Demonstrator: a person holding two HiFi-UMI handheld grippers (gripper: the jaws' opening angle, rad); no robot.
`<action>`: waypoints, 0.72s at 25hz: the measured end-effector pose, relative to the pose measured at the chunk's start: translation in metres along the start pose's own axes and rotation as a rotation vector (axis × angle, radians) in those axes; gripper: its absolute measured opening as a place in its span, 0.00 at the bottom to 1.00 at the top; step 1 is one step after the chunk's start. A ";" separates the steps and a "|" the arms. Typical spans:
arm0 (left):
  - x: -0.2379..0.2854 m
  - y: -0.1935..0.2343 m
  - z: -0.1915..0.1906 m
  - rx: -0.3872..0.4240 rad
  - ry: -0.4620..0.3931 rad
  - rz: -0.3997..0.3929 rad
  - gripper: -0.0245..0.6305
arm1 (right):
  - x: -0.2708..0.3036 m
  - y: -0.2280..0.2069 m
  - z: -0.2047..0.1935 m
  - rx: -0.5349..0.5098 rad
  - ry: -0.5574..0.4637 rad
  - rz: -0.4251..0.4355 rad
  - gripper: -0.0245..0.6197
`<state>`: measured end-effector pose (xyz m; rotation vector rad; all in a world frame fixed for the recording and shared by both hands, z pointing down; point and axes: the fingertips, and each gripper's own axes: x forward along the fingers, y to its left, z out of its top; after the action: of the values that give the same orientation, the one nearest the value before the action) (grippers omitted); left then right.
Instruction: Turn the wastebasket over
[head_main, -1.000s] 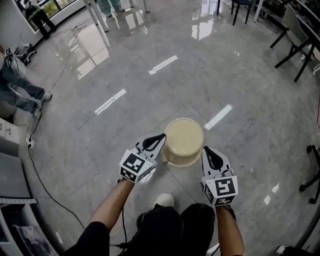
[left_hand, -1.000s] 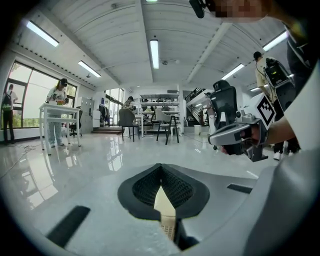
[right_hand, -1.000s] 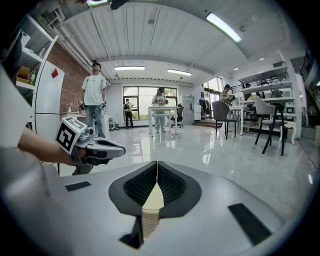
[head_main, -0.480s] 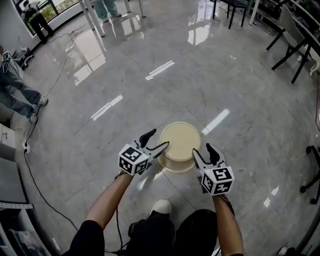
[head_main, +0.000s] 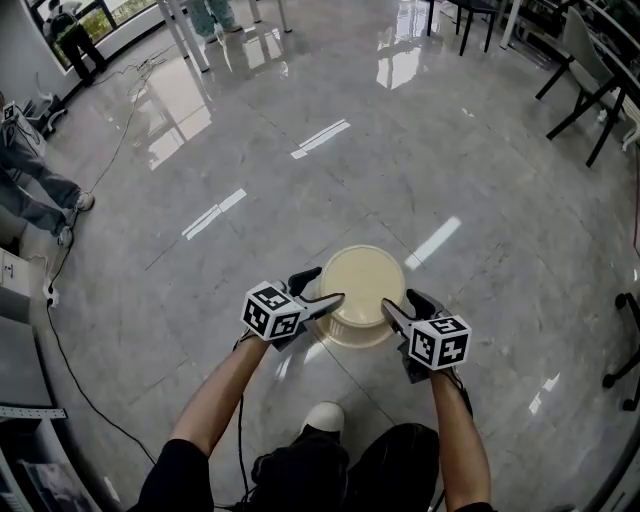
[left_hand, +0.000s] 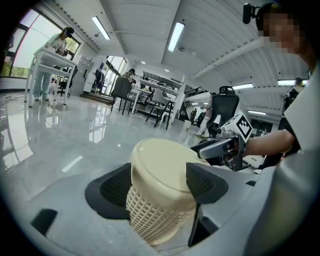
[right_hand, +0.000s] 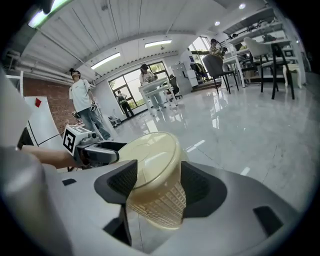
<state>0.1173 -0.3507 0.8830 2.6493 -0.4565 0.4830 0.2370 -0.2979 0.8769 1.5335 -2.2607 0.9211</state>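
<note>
Head view is looking steeply down and is giving the layout. The cream wastebasket (head_main: 362, 285) is standing on the glossy grey floor (head_main: 300, 200), just ahead of the person's shoe (head_main: 327, 413). The left gripper (head_main: 322, 288) is lying at its left side and the right gripper (head_main: 402, 303) at its right. From up there only a smooth, closed round face is showing.

The left gripper view and the right gripper view are looking level across the room and are adding the side of the basket. Below that solid face, the wall is showing as an open lattice of small holes. These views are also taking in ceiling strip lights (left_hand: 175, 36), desks (right_hand: 250, 57) and people (right_hand: 82, 102) standing in the background.

Both pairs of jaws have just been opening and are standing wide apart. In each gripper view the basket is sitting in the gap between the dark ribbed pads (left_hand: 116, 189), nearly filling it. The pads are flanking the basket rather than clamping it. Whether any pad is brushing the lattice is not clear.
</note>
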 end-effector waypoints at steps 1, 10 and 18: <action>0.001 -0.001 0.001 0.003 -0.006 0.000 0.54 | 0.002 0.002 -0.002 -0.003 0.003 -0.001 0.44; 0.001 -0.020 0.031 0.212 -0.085 0.030 0.54 | -0.014 0.001 0.016 -0.067 -0.106 -0.047 0.44; -0.025 -0.050 0.029 0.248 -0.125 -0.048 0.54 | -0.047 0.020 0.010 -0.292 -0.078 0.033 0.44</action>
<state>0.1223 -0.3147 0.8318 2.9346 -0.3903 0.3823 0.2394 -0.2645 0.8369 1.4271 -2.3554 0.5164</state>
